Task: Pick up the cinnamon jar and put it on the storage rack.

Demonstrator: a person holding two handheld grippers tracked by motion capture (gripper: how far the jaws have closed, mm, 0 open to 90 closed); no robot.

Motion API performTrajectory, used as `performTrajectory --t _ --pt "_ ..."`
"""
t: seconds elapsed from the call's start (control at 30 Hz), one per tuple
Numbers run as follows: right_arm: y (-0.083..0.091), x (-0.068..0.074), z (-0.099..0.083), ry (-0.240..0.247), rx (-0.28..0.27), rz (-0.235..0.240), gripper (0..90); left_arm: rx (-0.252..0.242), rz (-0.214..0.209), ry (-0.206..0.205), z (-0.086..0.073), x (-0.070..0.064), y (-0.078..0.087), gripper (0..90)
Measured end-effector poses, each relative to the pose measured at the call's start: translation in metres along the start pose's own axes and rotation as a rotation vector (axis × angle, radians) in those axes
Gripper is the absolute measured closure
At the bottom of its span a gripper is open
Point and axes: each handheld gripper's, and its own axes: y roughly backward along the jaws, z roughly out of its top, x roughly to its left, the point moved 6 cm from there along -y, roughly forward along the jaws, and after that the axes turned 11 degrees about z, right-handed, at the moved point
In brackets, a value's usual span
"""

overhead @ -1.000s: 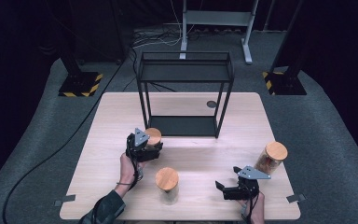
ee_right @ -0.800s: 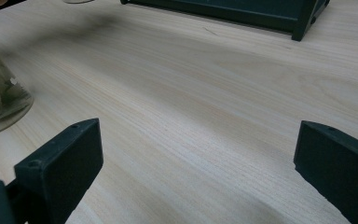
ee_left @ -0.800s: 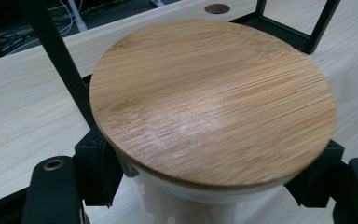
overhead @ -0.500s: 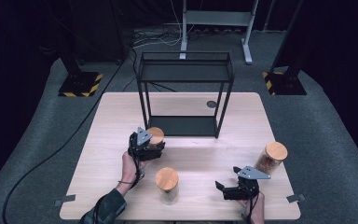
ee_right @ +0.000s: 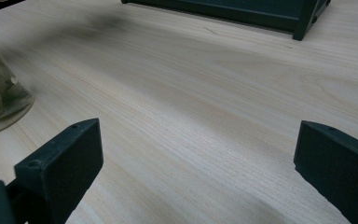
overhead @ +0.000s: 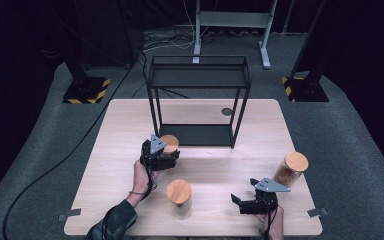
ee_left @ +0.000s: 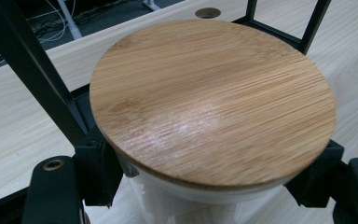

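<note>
No readable text, label, brand or number is showing on anything here; the only sign-like markings are the yellow-and-black hazard stripes running along the dark stand bases on the floor.

A tan, fine-striped bamboo lid is seen on the clear jar; the table is pale wood, the rack black.

jar before rack, on table
</note>
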Motion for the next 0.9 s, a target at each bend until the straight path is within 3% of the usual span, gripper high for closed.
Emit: performTrajectory --t 0.9 --pt "0.0 0.0 0.0 0.002 0.001 -0.001 0.7 -0.009 -0.006 -0.031 0.014 -0.005 -0.008 25.3"
